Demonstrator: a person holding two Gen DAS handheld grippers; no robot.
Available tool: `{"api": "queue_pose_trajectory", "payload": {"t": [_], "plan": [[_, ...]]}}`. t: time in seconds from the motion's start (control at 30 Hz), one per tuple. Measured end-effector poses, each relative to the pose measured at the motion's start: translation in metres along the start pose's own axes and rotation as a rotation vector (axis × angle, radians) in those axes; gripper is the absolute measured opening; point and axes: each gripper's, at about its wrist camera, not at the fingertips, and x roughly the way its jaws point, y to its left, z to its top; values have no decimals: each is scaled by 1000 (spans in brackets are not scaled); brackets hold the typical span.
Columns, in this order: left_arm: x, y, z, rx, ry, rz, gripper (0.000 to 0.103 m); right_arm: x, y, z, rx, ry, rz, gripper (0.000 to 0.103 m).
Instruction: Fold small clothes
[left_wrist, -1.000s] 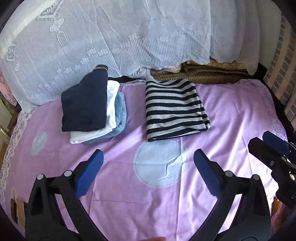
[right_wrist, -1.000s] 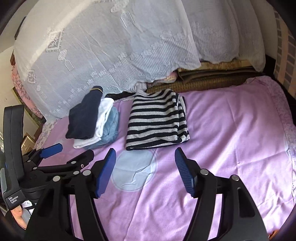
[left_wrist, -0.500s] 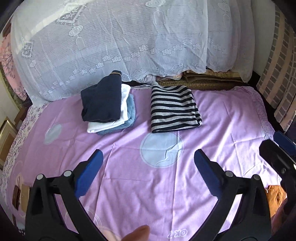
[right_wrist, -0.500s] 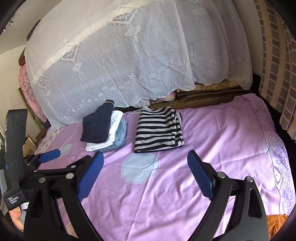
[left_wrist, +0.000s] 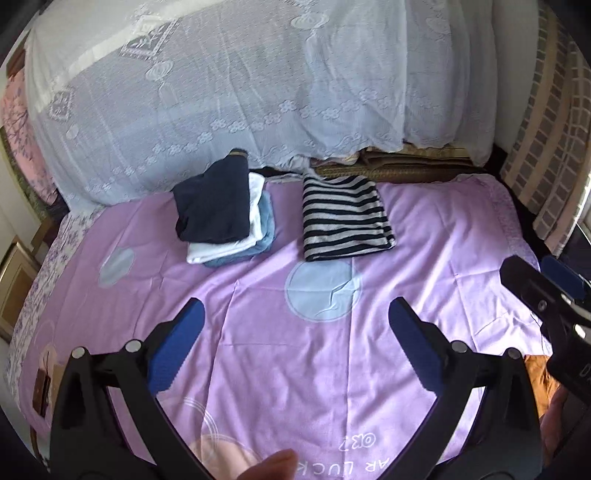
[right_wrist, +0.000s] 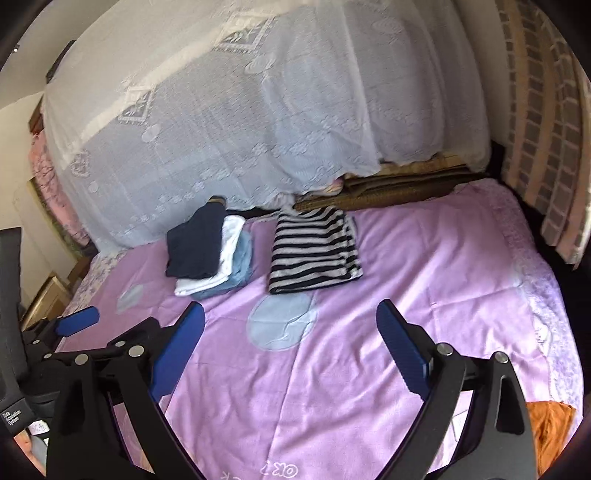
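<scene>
Item one: our left gripper (left_wrist: 295, 321), jaws spread wide with nothing between the blue pads, held above the pink bedsheet (left_wrist: 443, 229).

Item two: our right gripper (right_wrist: 290, 321), likewise spread wide and empty, over the same sheet; its tip also shows at the right edge of the left wrist view.

Item three: a folded striped top (left_wrist: 345, 218), black and grey-white bands, lying flat on the sheet towards its far end, just beyond a pale blue circle (left_wrist: 324, 291) printed on the fabric.

Item four: a stack of folded clothes (left_wrist: 225, 218) to the left of the striped top and apart from it: navy piece on top, white beneath, light blue at the bottom.

Item five: a white lace cover (left_wrist: 258, 81) draped over a large mound behind both piles.

Item six: an orange cloth (right_wrist: 550, 428) at the near right edge of the bed.

Item seven: a fingertip (left_wrist: 273, 467) at the bottom of the left wrist view.
</scene>
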Motion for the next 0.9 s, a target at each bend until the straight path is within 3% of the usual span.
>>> {"api": "queue_pose_trajectory", "payload": {"t": [0.23, 0.53, 0.9], "plan": [[-21, 18, 8, -12, -62, 22, 101, -17, 35, 12, -96, -71, -60, 97], [-26, 18, 11, -45, -86, 27, 101, -24, 43, 14, -166, -86, -45, 97], [-33, 19, 8, -61, -89, 57, 101, -28, 42, 15, -162, -93, 0, 97]]}}
